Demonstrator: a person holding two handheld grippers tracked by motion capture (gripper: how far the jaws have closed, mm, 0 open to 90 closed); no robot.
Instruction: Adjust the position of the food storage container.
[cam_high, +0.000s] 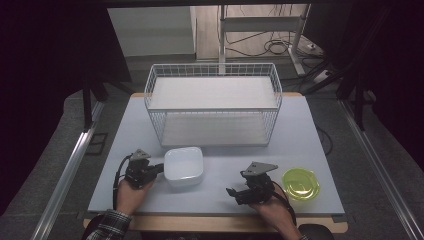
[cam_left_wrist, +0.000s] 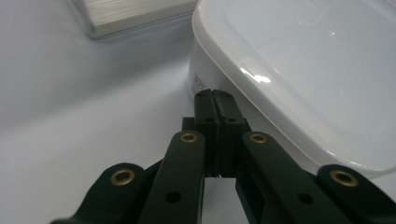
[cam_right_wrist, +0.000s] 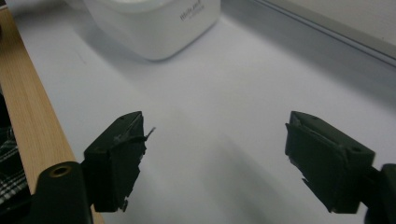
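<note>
- Left hand-held gripper (cam_left_wrist: 215, 95) has its black jaws pressed together, nothing between
- Tips meet the side wall of a white lidded container (cam_left_wrist: 299, 70)
- Pale worktop (cam_left_wrist: 84, 121) underneath

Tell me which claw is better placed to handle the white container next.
Left, probably. The left claw, jaws shut, has its tip right at the white container wall. The right claw is open but sits apart, nearer the green bowl.

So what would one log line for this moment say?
left gripper: jaws shut, tips at white tub side | right gripper: jaws open, nothing between | green bowl: untouched | basket: behind
</note>
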